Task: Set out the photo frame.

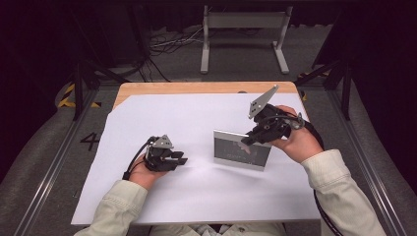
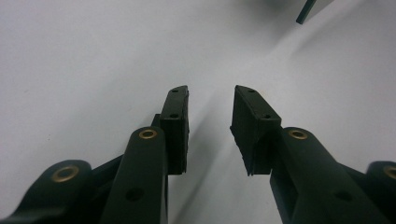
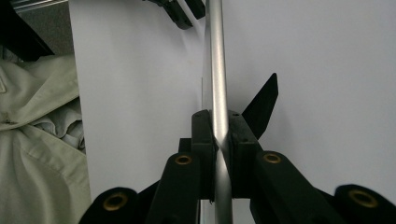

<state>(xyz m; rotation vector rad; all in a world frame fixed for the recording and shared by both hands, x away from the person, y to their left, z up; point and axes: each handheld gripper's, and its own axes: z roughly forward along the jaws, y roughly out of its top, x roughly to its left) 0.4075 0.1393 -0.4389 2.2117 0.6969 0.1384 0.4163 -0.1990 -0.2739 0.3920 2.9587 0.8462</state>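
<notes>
Picture frame (image 1: 242,150), silver-edged with a dark pane, stands upright right of centre on the white sheet (image 1: 196,196) covering the bench. Right gripper (image 1: 252,139) has its jaws clamped on the thin metal top edge; left gripper (image 1: 179,161), lower left, rests with jaws parted, holding nothing.

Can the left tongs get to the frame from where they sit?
Probably yes. The left tongs are open and empty, and only bare white sheet lies between them and the frame, which the right tongs hold upright.
</notes>
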